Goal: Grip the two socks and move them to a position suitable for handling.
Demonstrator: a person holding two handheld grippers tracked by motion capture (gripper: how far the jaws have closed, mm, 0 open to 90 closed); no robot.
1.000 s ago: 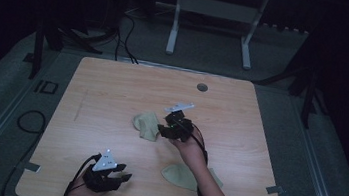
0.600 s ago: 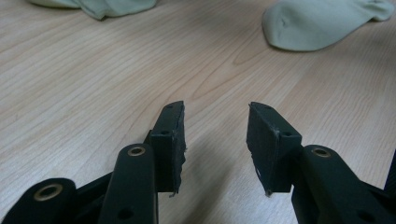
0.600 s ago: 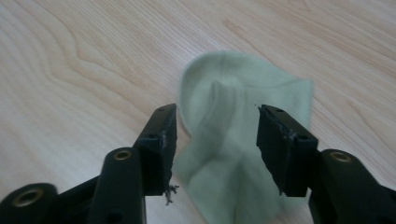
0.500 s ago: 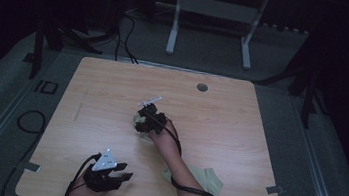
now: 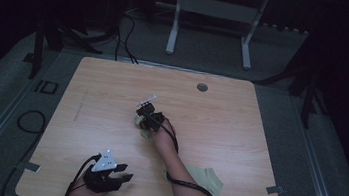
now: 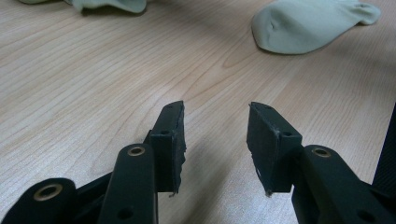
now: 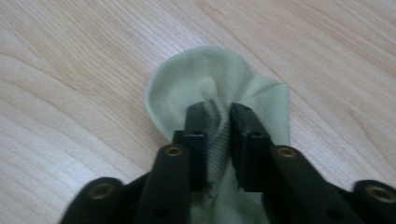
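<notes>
Sock [image 7: 212,86], pale green, lies near the middle of the table [image 5: 240,116], and your right gripper [image 7: 217,114] has its jaws pinched nearly shut on a ridge of the knit, with the toe fanning out flat on the wood beyond the tips. In the high view the same right gripper [image 5: 147,117] sits over the sock [image 5: 145,134], just left of the table's centre. Your left gripper [image 6: 215,121] waits near the front edge with its jaws wide apart and nothing between them, seen also from above [image 5: 120,172]. A second sock [image 5: 203,178] lies near the front edge toward the right corner, partly under your right forearm.

The pinch looks thin: only a narrow fold is caught, so a quick lift or drag could let the fabric slide out. You may also have both layers gathered, which would bunch the sock rather than spread it. Watch your forearm, too; sweeping it could carry the second sock toward the front edge and off.
</notes>
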